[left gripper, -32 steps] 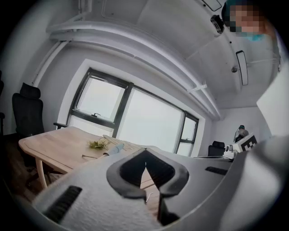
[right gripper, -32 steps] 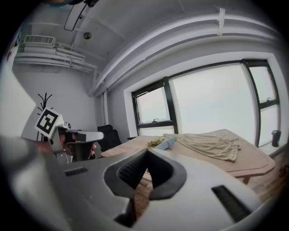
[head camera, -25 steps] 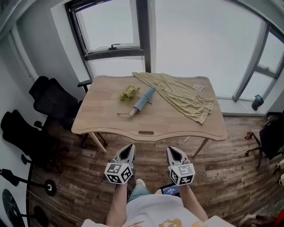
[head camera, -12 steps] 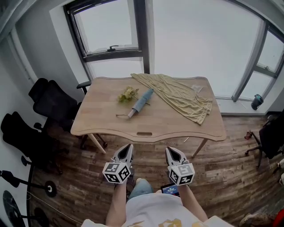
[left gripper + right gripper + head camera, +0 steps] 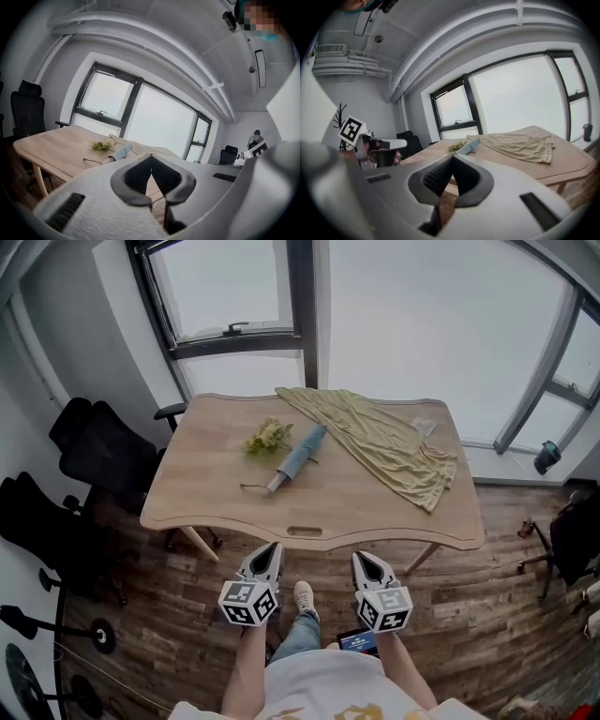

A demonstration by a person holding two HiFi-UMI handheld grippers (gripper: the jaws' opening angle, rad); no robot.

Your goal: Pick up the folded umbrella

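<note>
A folded light-blue umbrella point(image 5: 298, 457) lies slantwise near the middle of the wooden table point(image 5: 225, 512), its handle and cord toward the front left. It also shows far off in the left gripper view, umbrella point(image 5: 121, 152), and in the right gripper view, umbrella point(image 5: 468, 146). Both grippers hover over the floor in front of the table, well short of it. My left gripper point(image 5: 270, 550) is shut with nothing in it, jaw tips meeting point(image 5: 151, 169). My right gripper point(image 5: 361, 560) is likewise shut and empty point(image 5: 452, 172).
A yellow-beige cloth point(image 5: 384, 439) drapes across the table's back right. A small bunch of greenery point(image 5: 266, 437) lies just left of the umbrella. Black office chairs point(image 5: 94, 451) stand left of the table. Big windows rise behind it. A phone point(image 5: 357, 641) sits at the person's waist.
The table has come a little nearer and lower in the head view; both grippers moved forward toward its front edge, still shut and side by side.
</note>
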